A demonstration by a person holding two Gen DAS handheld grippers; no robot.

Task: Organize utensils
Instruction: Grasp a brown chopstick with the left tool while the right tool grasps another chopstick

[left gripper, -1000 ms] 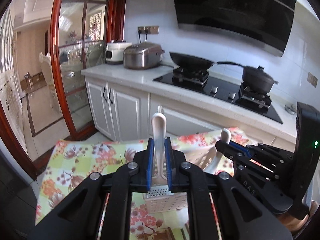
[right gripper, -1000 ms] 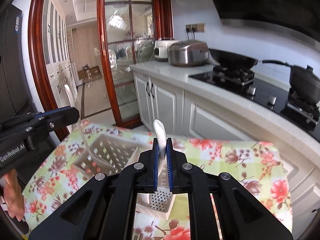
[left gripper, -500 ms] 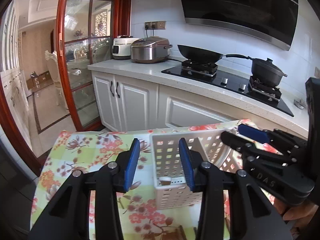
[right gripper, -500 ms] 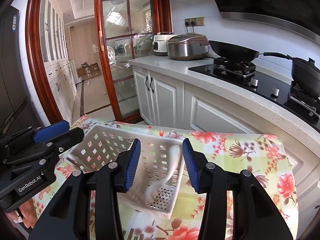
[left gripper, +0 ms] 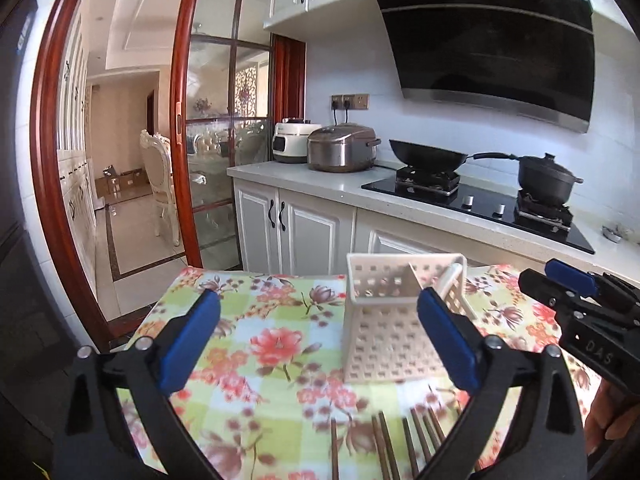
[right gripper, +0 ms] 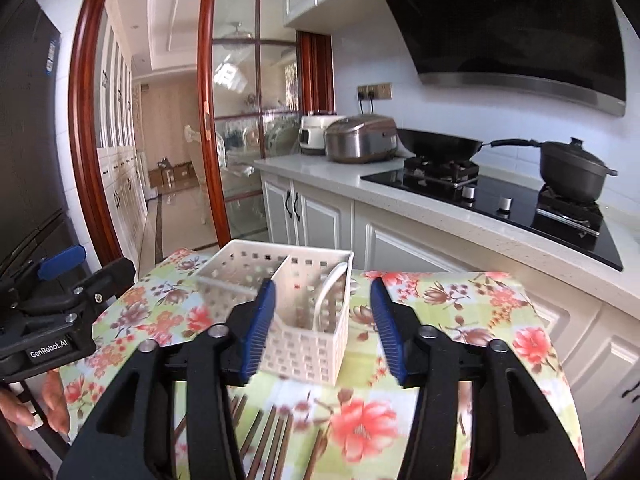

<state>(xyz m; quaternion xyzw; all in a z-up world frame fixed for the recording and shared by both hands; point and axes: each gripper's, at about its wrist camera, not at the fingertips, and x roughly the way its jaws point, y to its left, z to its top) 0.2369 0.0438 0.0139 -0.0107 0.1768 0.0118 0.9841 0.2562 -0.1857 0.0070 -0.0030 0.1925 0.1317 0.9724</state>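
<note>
A white perforated basket (left gripper: 394, 320) (right gripper: 296, 308) with two compartments stands on the floral tablecloth (left gripper: 264, 344). A white spoon (right gripper: 329, 292) leans inside its right compartment, its handle (left gripper: 451, 276) showing at the rim. Several brown chopsticks (left gripper: 400, 440) (right gripper: 264, 436) lie on the cloth just in front of the basket. My left gripper (left gripper: 318, 344) hovers in front of the basket, its jaws opening wide with nothing between the pads. My right gripper (right gripper: 322, 328) also hangs short of the basket, jaws opening and empty; it shows at the right of the left wrist view (left gripper: 576, 292).
Behind the table runs a white counter (left gripper: 320, 186) with two rice cookers (left gripper: 344, 148), a wok (left gripper: 428, 156) and a lidded pot (left gripper: 546, 178) on a black hob. A red-framed glass door (left gripper: 192, 160) stands at the left. A hand (right gripper: 24, 404) holds the left gripper.
Both grippers let go of their white spoons, which dropped into the basket, then opened wider and pulled back from it. The chopsticks have come into view.
</note>
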